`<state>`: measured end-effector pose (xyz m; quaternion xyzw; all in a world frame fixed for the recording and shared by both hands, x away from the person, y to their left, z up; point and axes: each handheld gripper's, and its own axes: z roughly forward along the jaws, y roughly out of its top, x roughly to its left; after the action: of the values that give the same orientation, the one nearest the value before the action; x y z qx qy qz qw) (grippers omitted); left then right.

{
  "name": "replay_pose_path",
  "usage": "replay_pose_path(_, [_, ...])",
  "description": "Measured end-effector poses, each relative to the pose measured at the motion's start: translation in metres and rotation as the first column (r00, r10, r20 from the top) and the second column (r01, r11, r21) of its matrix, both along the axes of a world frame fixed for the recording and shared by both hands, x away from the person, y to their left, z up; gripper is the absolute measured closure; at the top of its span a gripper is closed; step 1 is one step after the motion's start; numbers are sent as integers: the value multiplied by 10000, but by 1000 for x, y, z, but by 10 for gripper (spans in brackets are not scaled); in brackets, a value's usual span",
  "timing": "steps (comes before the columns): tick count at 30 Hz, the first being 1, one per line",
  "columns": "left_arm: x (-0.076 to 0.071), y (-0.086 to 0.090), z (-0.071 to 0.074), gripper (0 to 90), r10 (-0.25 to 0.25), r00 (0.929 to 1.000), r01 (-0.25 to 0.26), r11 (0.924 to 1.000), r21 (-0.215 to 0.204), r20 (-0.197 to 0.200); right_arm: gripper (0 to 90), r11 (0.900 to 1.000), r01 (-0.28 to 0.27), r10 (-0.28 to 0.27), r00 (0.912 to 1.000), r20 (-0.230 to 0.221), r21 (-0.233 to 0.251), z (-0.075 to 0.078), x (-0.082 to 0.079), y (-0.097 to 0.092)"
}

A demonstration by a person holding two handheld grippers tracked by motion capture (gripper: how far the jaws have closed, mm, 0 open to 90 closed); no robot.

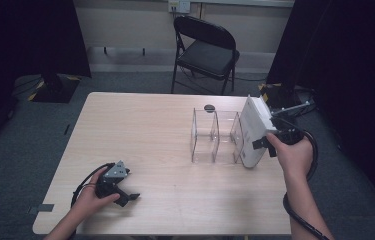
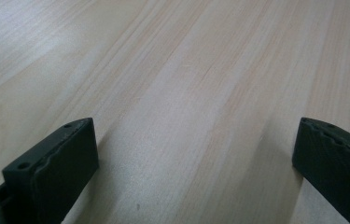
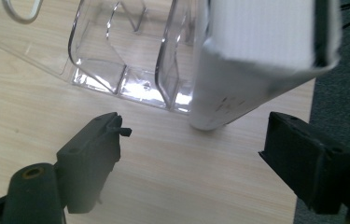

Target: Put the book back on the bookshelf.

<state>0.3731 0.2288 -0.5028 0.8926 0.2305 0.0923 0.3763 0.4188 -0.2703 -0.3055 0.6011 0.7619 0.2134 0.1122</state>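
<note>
Now the white book (image 3: 261, 51) leans just beyond the right gripper's (image 3: 193, 149) released jaws.

High view looks down over the table (image 1: 175, 195), both gripper views skim it closely — shared wood.

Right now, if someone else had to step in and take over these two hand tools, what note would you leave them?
Left gripper: resting on the table near the front left, fingers wide open, nothing between them.
Right gripper: fingers open, just short of the white book, not pressing on it.
Things: the clear divided rack stands on the table's right half; the book leans tilted against the rack's right end, its lower edge on the table.
Done: book brought to the rack.
Left, as I judge it: stand the book upright in a slot.
</note>
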Motion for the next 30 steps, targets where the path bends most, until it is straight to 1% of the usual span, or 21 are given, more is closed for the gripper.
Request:
replay_pose_path(1, [0,0,0,0,1,10000,-1,10000,-4,-2,167,10000,-28,28,10000,-86,55,-2,-2,0])
replay_pose_path(2, [0,0,0,0,4,10000,-4,10000,-1,1,161,9998,-188,189,9998,-102,112,-5,-4,2])
replay_pose_path(5, [0,0,0,0,3,10000,-3,10000,1,2,155,9994,-303,304,9995,-85,165,-9,-7,3])
replay_pose_path(7, [0,0,0,0,1,10000,-1,10000,0,-2,153,9996,-272,273,9996,-89,115,-11,-8,3])
replay_pose_path(9, [0,0,0,0,3,10000,-3,10000,-4,7,153,9994,-312,313,9995,-59,166,-14,-10,5])
replay_pose_path(10, [0,0,0,0,5,10000,-5,10000,-1,7,153,9985,-451,451,9990,1,312,-17,-11,8])
replay_pose_path(11, [0,0,0,0,5,10000,-5,10000,-1,7,153,9985,-451,451,9990,1,312,-17,-11,8])
replay_pose_path(12, [0,0,0,0,6,10000,-6,10000,-3,6,151,9975,-607,608,9982,-10,359,-21,-13,11])
replay_pose_path(13, [0,0,0,0,6,10000,-6,10000,-3,6,151,9975,-607,608,9982,-10,359,-21,-13,11])
replay_pose_path(16, [0,0,0,0,2,10000,-2,10000,-2,8,148,9961,-790,793,9968,-61,396,-28,-15,16])
replay_pose_path(19, [0,0,0,0,16,10000,-16,10000,-20,-11,147,9939,-983,989,9950,-111,506,-38,-16,22])
replay_pose_path(20, [0,0,0,0,13,10000,-13,10000,-18,-12,147,9924,-1104,1107,9939,-27,543,-40,-16,23])
replay_pose_path(22, [0,0,0,0,9,10000,-9,10000,-19,-41,147,9908,-1198,1208,9926,-135,630,-47,-17,29])
replay_pose_path(23, [0,0,0,0,9,10000,-9,10000,-19,-41,147,9908,-1198,1208,9926,-135,630,-47,-17,29])
replay_pose_path(24, [0,0,0,0,9,10000,-9,10000,-18,-36,146,9887,-1352,1359,9907,-72,655,-49,-17,30])
replay_pose_path(26, [0,0,0,0,13,10000,-13,10000,-12,-27,145,9874,-1483,1492,9887,-123,547,-55,-17,36])
replay_pose_path(27, [0,0,0,0,13,10000,-13,10000,-12,-27,145,9874,-1483,1492,9887,-123,547,-55,-17,36])
replay_pose_path(28, [0,0,0,0,6,10000,-6,10000,-15,-37,144,9852,-1592,1602,9870,-115,639,-59,-18,39])
replay_pose_path(30, [0,0,0,0,14,10000,-14,10000,-14,-31,144,9845,-1625,1636,9865,-114,666,-61,-18,40])
